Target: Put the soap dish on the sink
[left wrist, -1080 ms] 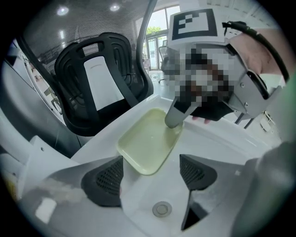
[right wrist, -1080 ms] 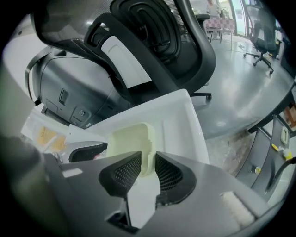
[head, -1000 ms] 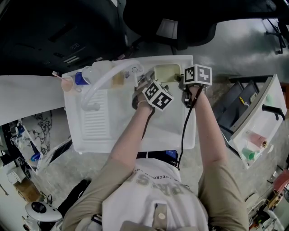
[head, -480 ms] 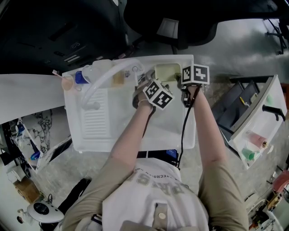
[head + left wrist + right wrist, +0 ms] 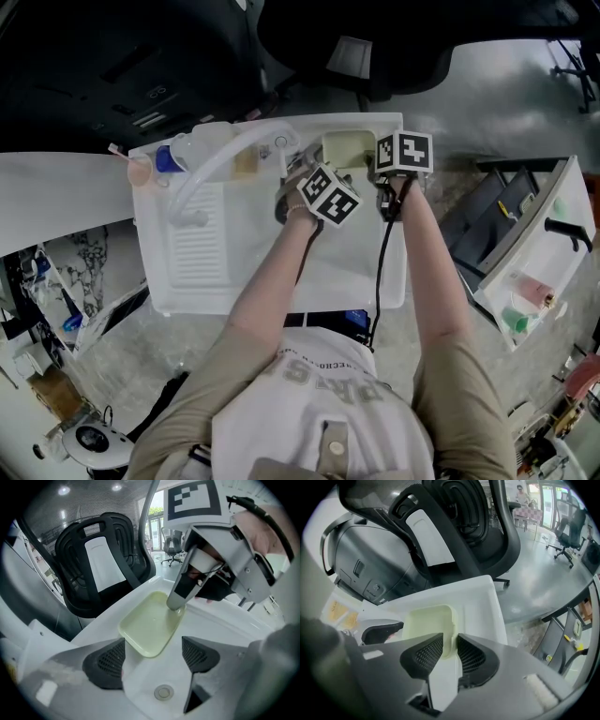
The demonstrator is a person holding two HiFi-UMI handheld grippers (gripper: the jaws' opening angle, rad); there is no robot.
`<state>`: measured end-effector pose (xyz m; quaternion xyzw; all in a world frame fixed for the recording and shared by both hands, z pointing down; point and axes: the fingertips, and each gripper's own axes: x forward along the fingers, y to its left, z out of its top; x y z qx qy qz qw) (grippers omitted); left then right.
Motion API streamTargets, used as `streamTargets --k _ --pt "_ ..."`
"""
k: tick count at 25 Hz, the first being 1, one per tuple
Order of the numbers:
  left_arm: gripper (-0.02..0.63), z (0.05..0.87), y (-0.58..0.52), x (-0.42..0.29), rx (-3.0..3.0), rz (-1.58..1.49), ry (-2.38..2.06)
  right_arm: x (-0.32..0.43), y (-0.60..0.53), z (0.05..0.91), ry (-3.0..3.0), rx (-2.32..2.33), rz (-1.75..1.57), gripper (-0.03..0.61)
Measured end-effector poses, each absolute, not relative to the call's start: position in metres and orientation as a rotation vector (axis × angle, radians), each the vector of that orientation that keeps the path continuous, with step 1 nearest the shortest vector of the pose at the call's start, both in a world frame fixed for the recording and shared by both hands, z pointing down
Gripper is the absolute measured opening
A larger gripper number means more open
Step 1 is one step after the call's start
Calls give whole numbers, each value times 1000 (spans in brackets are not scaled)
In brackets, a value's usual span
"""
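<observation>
Pale green soap dish (image 5: 345, 148): sits on the back ledge of the white sink (image 5: 234, 272), near the corner.
Right gripper (image 5: 450, 640): its jaws pinch the side wall of the soap dish, one pad inside and one outside.
Left gripper (image 5: 153, 654): its jaws are wide apart and hold nothing, up above the drain (image 5: 163, 692).

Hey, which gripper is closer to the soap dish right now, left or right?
Right. The right gripper has its fingers closed on the rim of the soap dish; the left gripper hovers open, the dish just ahead of its fingers.
</observation>
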<state>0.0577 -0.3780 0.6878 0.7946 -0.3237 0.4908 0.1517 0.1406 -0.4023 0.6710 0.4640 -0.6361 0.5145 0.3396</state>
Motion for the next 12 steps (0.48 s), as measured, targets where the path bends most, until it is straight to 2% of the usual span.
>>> streamTargets --k 12 --pt "397 683 -380 58 2293 1396 -961 141 -403 672 -1633 1239 1349 100"
